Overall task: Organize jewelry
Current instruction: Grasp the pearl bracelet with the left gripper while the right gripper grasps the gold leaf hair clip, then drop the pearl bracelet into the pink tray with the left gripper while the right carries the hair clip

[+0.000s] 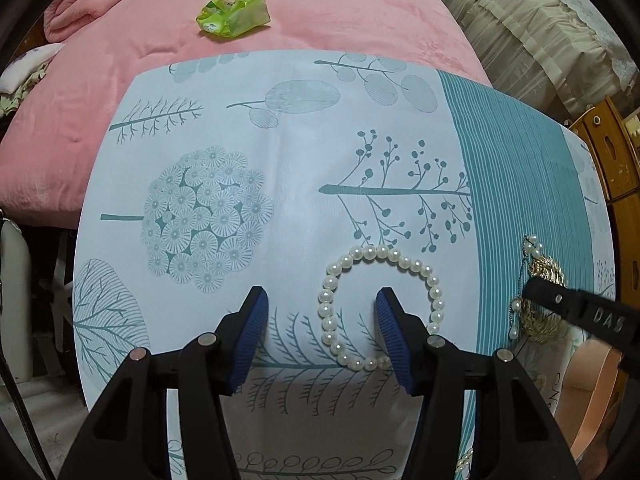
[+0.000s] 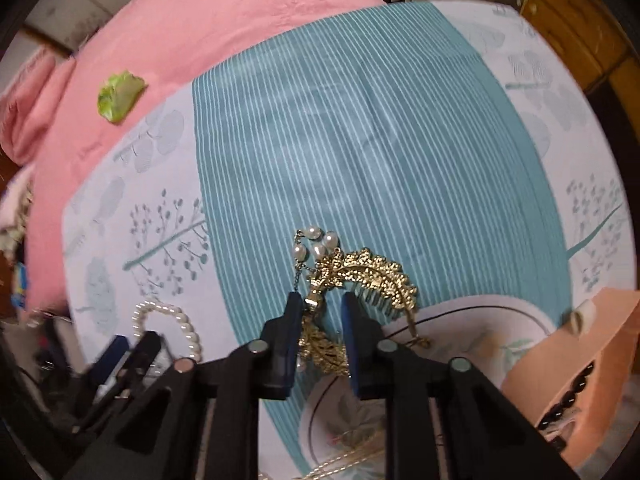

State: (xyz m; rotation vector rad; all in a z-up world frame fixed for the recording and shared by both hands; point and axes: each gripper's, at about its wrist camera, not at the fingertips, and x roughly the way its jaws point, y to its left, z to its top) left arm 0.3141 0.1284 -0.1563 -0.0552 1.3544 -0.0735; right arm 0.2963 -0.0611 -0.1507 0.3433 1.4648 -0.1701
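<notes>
A pearl bracelet (image 1: 400, 258) lies as a ring on the printed cloth (image 1: 280, 152). My left gripper (image 1: 322, 304) points down over it with its jaws apart. The ring's left side lies between the blue pads, untouched, and the right finger (image 1: 390, 320) stands inside the ring. To the right, a gold leaf hair comb (image 2: 380, 276) with small pearls and a chain lies on the teal stripe. My right gripper (image 2: 322, 304) is narrowed around the comb's lower gold part, which fills the gap between the pads. The right gripper's tip (image 1: 536, 286) shows over the comb (image 1: 546, 270) in the left view.
A green packet (image 1: 232, 14) lies on the pink blanket (image 1: 100, 100) beyond the cloth. A peach box (image 2: 580, 360) holding dark beads stands at the right, beside a white round plate (image 2: 480, 316). Wooden furniture (image 1: 612, 152) borders the right edge.
</notes>
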